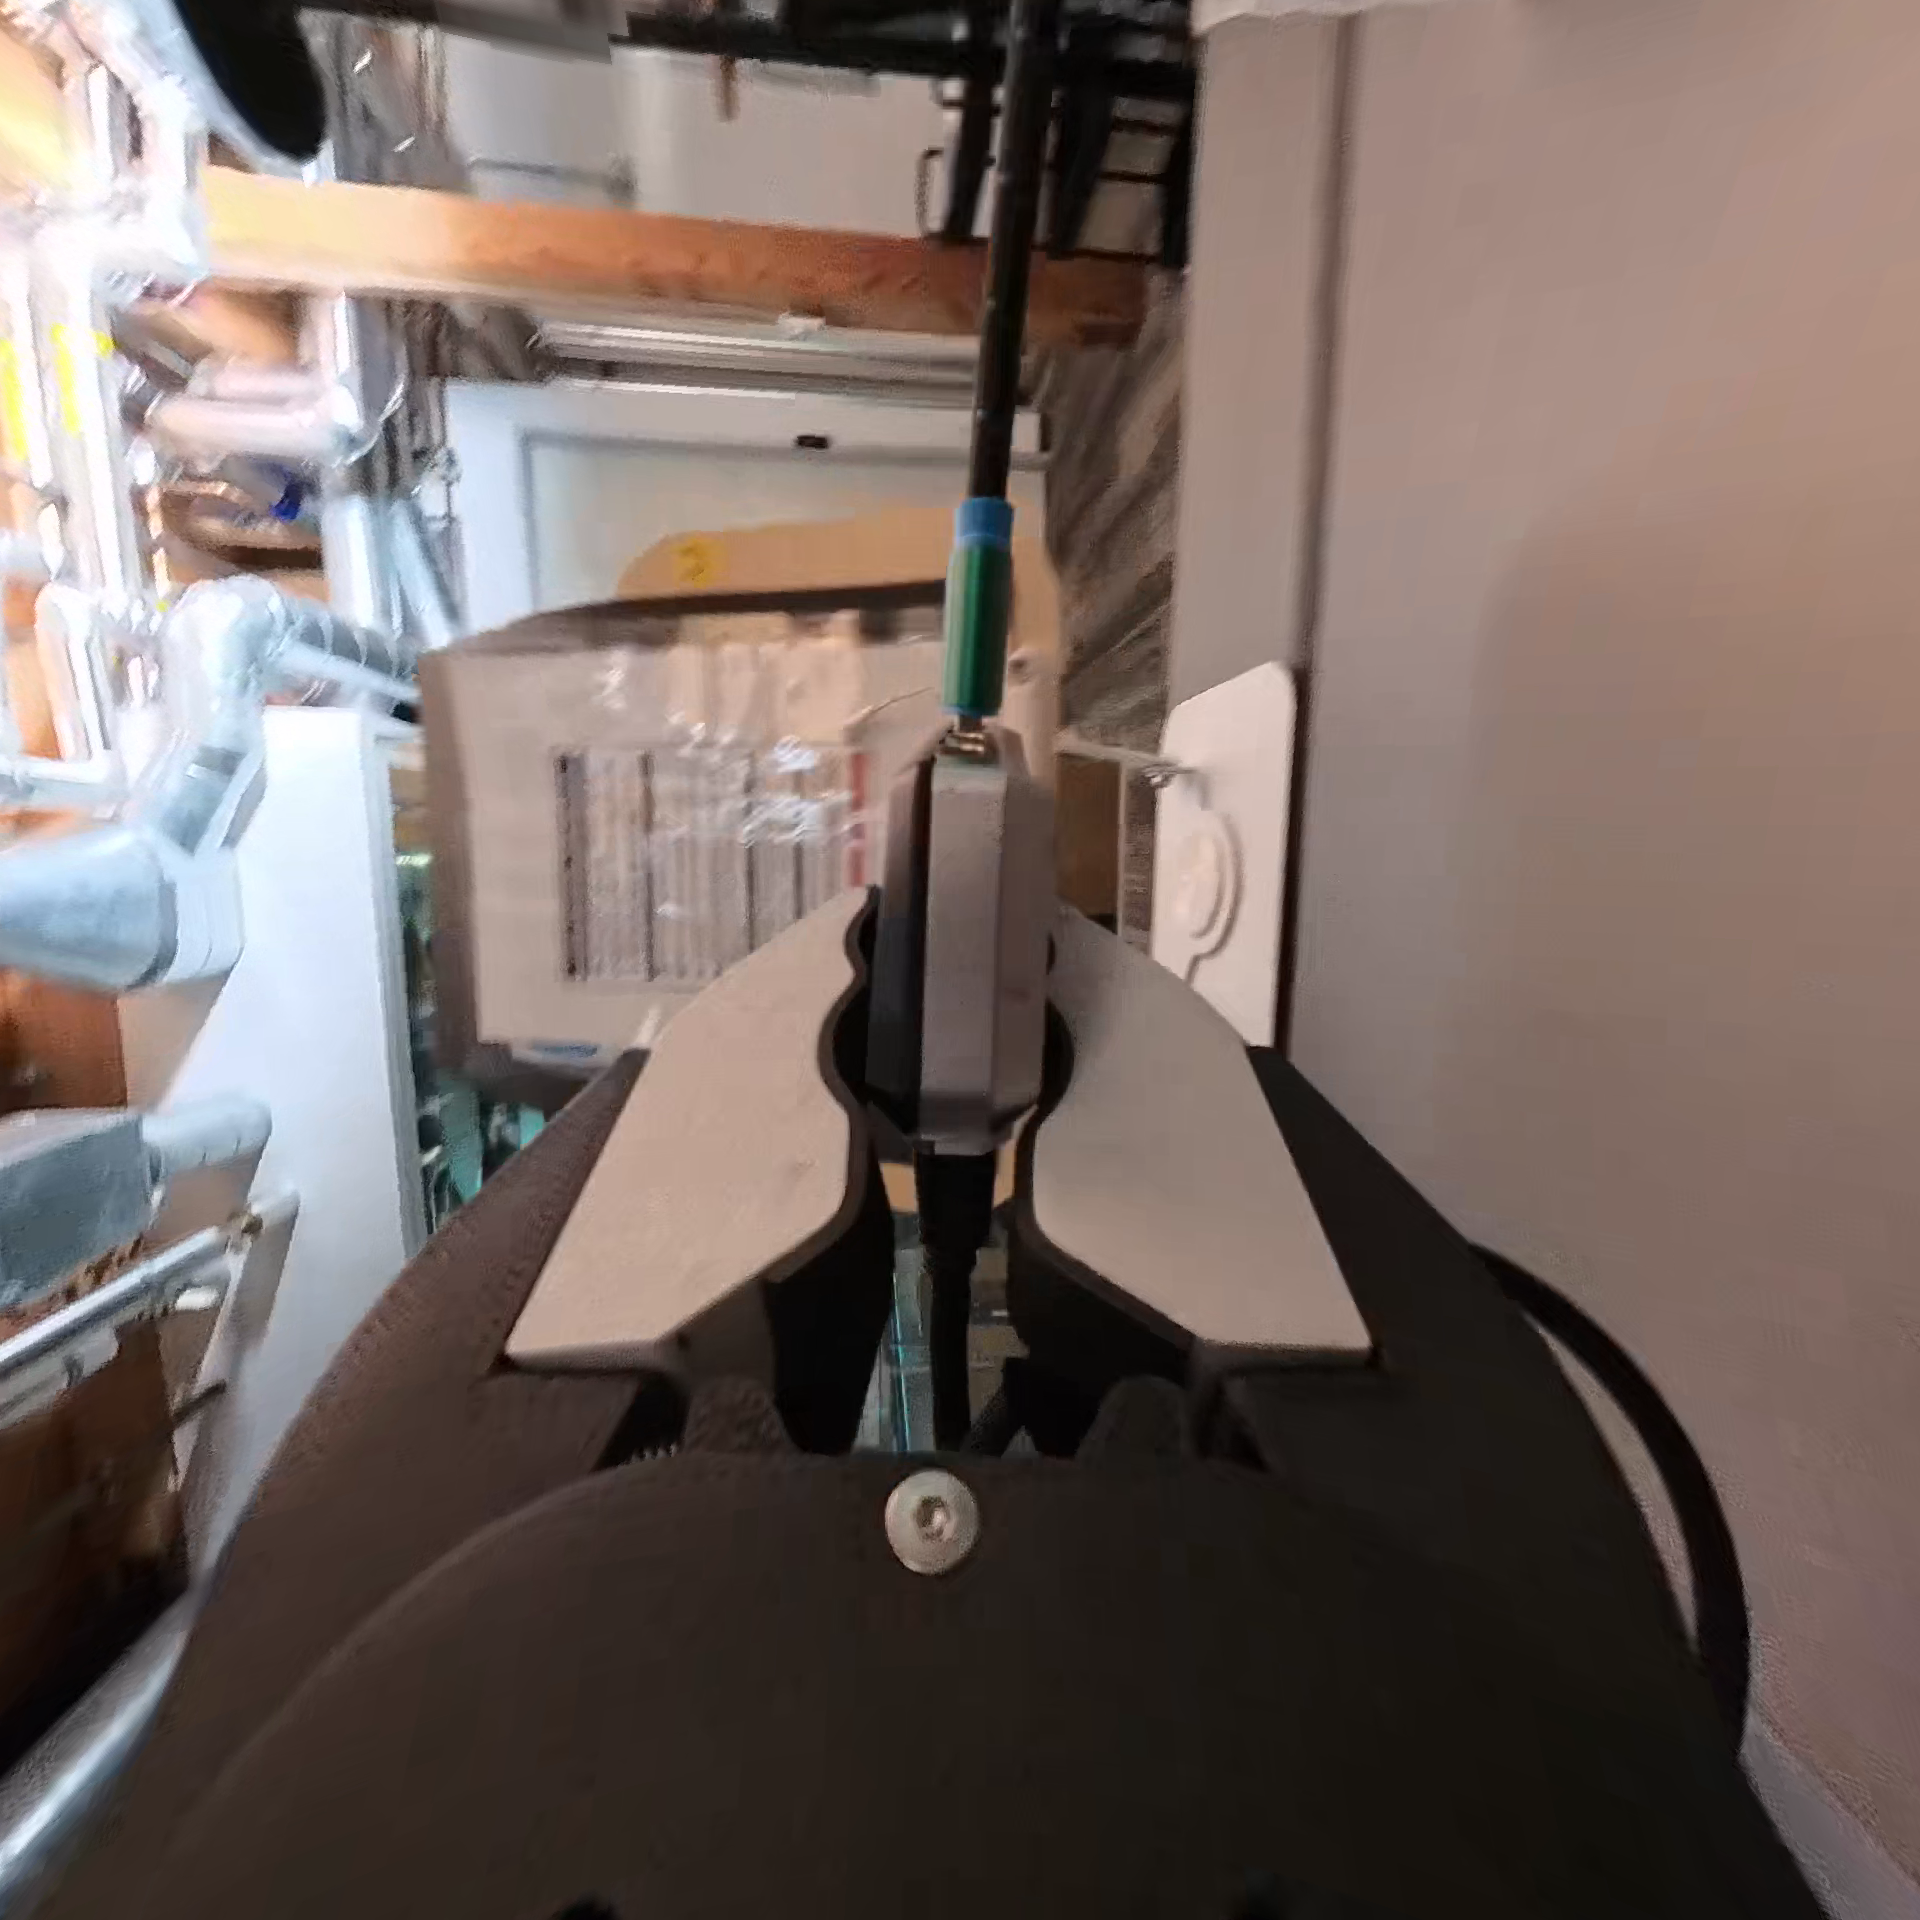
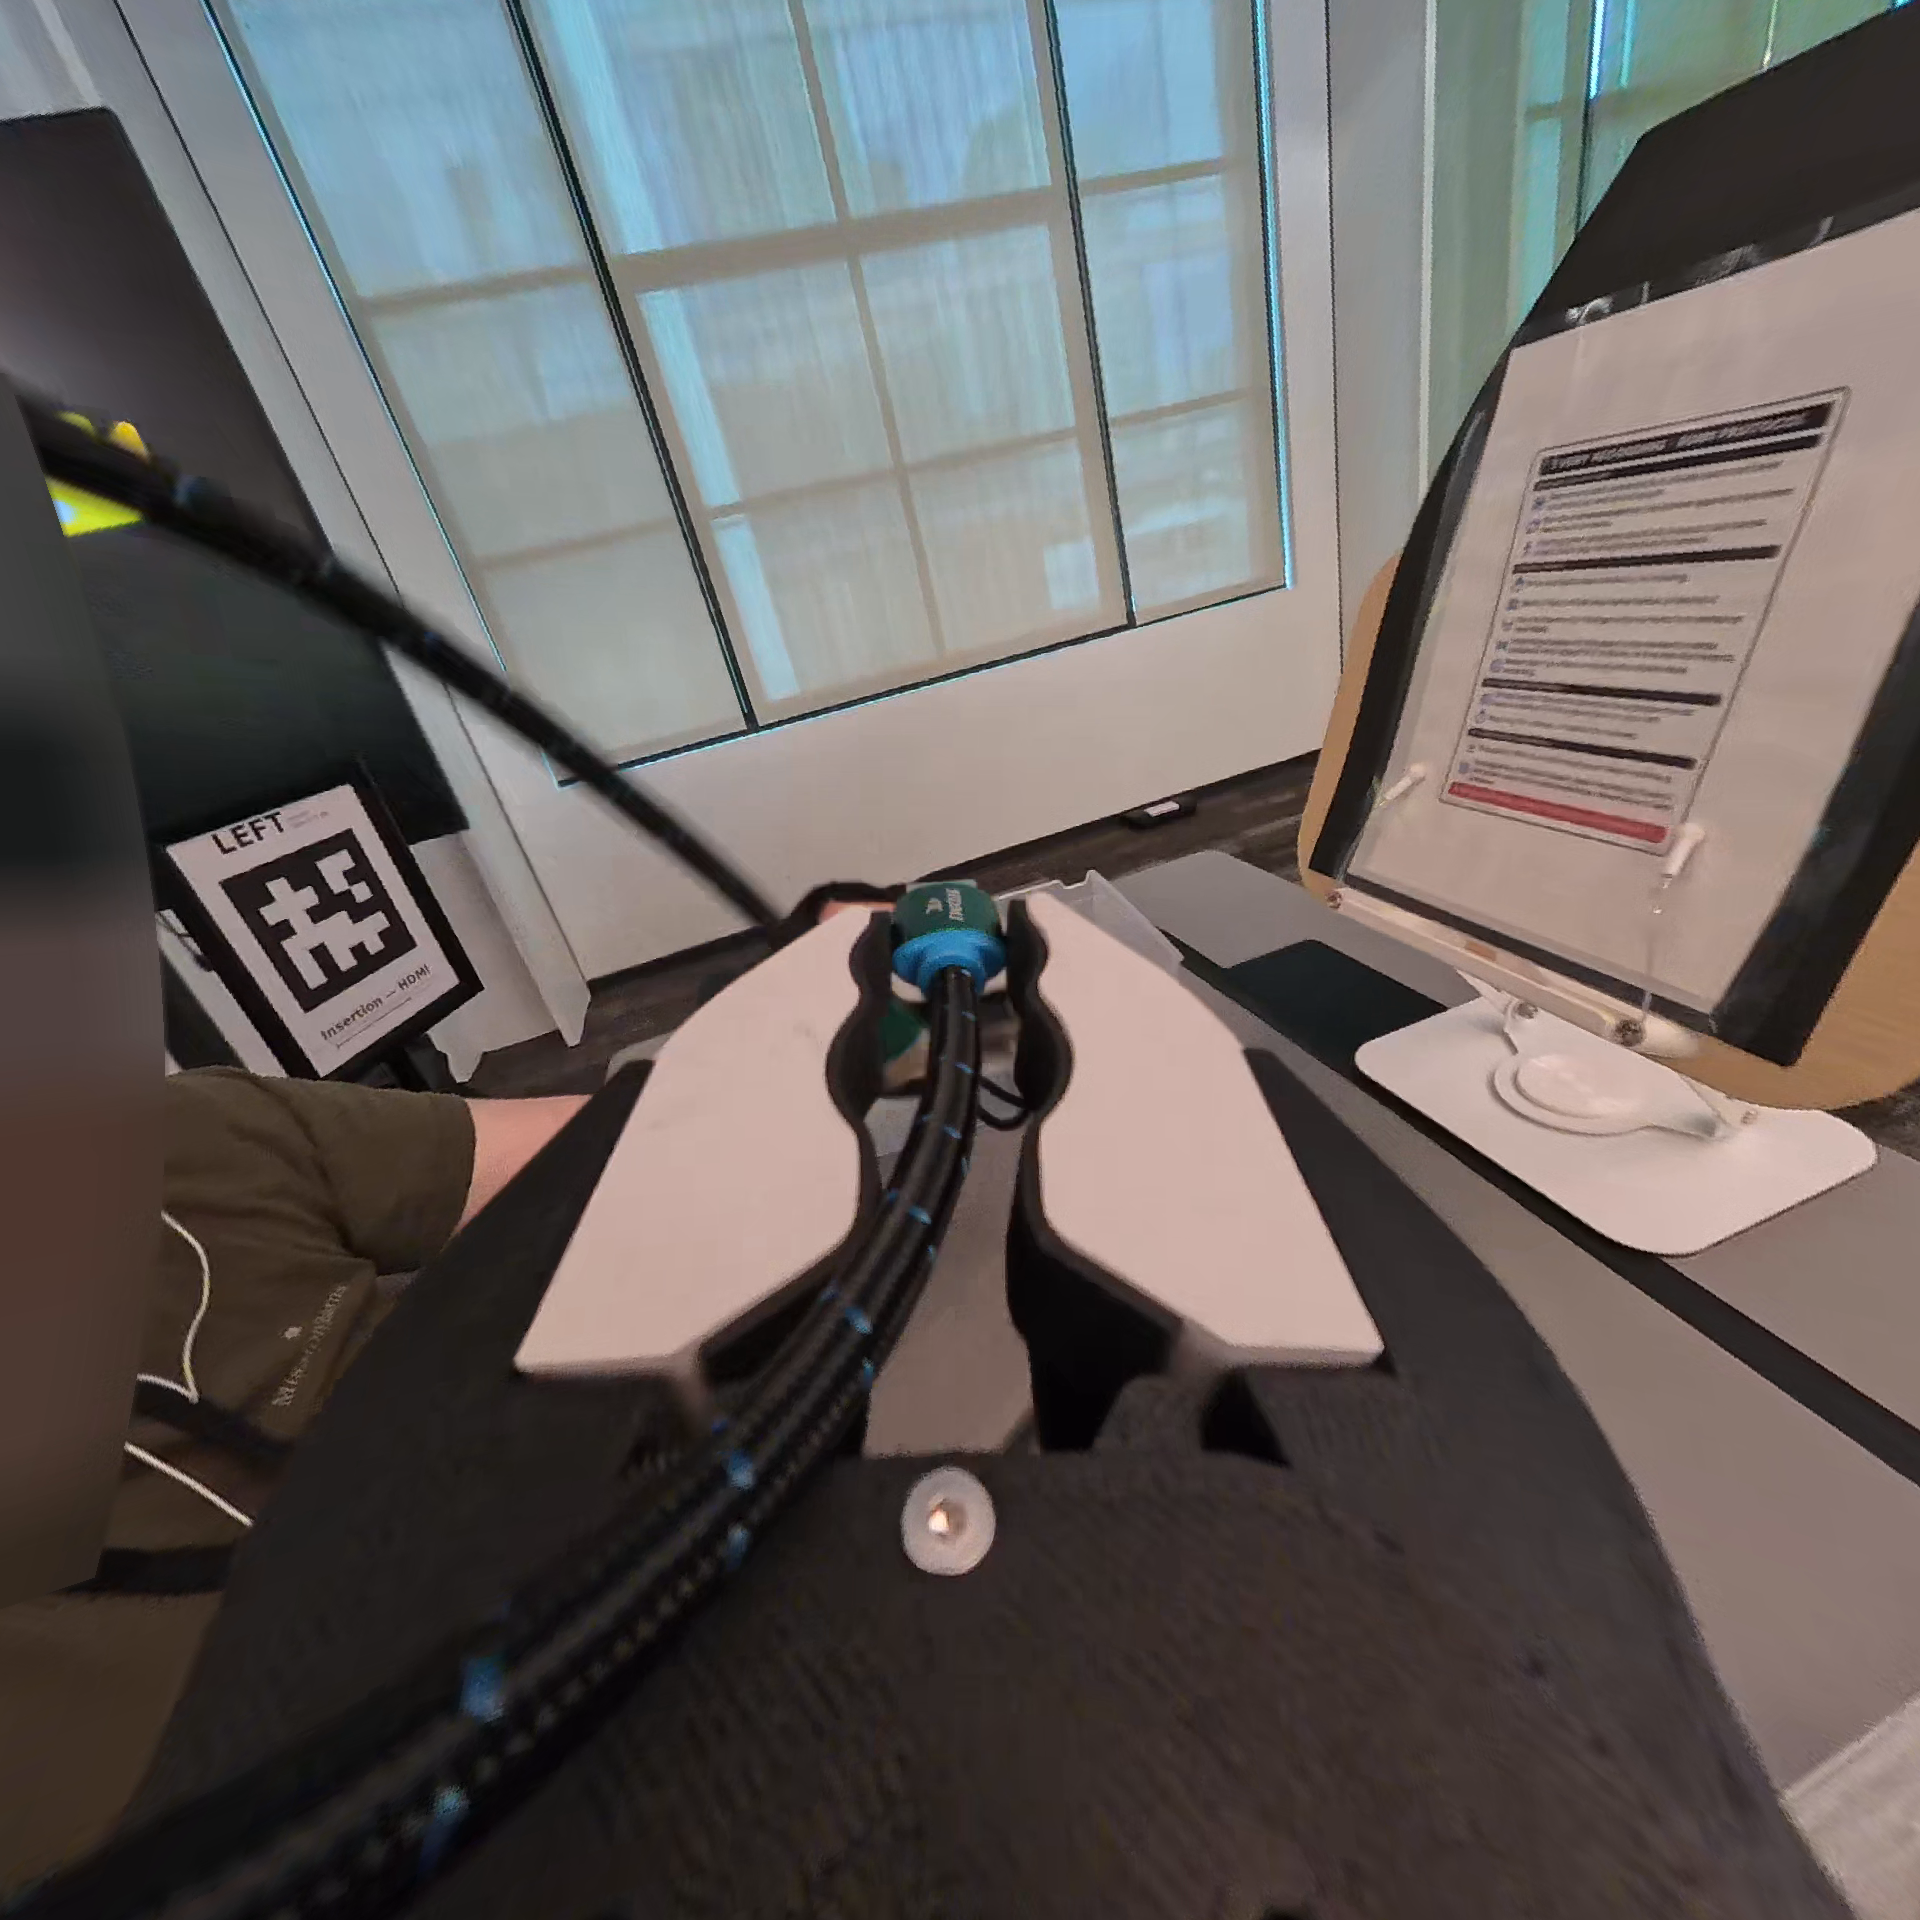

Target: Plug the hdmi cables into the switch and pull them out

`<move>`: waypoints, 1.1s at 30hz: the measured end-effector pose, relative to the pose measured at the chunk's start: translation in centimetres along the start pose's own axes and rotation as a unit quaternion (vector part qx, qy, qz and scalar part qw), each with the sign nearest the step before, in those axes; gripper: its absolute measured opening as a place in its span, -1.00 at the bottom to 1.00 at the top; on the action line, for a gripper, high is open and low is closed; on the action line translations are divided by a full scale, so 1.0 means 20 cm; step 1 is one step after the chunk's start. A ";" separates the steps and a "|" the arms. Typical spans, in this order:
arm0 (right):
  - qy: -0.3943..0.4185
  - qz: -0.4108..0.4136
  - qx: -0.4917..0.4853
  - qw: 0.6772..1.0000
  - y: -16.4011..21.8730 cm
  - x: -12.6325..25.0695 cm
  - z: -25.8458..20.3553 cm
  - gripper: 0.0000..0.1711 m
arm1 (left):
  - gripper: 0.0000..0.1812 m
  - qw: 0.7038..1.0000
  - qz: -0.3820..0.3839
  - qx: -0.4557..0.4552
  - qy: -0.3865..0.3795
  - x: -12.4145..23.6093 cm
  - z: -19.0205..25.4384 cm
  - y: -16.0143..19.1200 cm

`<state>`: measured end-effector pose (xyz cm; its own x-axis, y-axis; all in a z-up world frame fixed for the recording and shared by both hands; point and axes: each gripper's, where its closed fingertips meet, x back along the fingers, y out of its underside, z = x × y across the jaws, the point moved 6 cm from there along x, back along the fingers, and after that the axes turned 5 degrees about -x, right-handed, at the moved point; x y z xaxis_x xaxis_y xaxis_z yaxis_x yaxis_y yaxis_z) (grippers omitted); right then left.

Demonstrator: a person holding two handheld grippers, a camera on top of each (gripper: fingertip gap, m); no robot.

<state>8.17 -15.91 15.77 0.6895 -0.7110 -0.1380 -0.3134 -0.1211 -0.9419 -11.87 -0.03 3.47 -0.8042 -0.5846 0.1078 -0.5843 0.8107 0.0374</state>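
- Grey bench (image 2: pixel 1849 1299) along the right edge of the right wrist view, carrying one white-footed stand with a printed sheet (image 2: pixel 1642 623). One black-and-white marker card (image 2: pixel 312 925) at mid left.
- Two claws, both busy. Left claw (image 1: pixel 956 935) clamped on the flat sides of the one grey switch (image 1: pixel 966 987), held edge-on at centre frame and off the bench.
- Right claw (image 2: pixel 945 930) clamped on a green plug with a blue collar (image 2: pixel 940 920), just above centre frame.
- Cables next: in the left view, one black cable (image 1: pixel 997 312) running up out of frame, and another (image 1: pixel 945 1226) leaving the switch's near end. In the right view, two braided lines side by side (image 2: pixel 914 1195) and one arcing from upper left (image 2: pixel 468 655).
- Green plug (image 1: pixel 971 623) at the switch's far end, a sliver of bare metal showing at the port. So not fully seated.
- Plugging in or pulling out? Cannot tell.
- Next call either way: a straight push or pull along the port's line, no twisting, left claw gripping the switch firmly.
- Second green piece just below the clamped plug, possibly another plug; unclear.
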 end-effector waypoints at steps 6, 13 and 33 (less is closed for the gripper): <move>0.103 0.010 0.058 0.993 -0.06 0.10 0.02 -0.74 | -0.76 0.999 -0.004 -0.021 0.031 -0.07 0.12 -0.02; 0.307 -0.200 -0.024 0.930 0.21 0.72 0.17 -0.74 | -0.74 0.998 0.011 0.053 0.014 0.01 -0.03 0.06; 0.335 -0.430 -0.265 0.795 0.83 1.03 0.53 -0.62 | -0.74 0.997 0.006 0.081 -0.010 0.11 -0.15 0.12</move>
<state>24.08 -25.18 -5.93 0.3497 -0.3958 0.8492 -0.2680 -0.9108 -0.3142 -14.76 0.78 6.88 -0.8121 -0.5768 0.0878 -0.5835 0.8024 -0.1253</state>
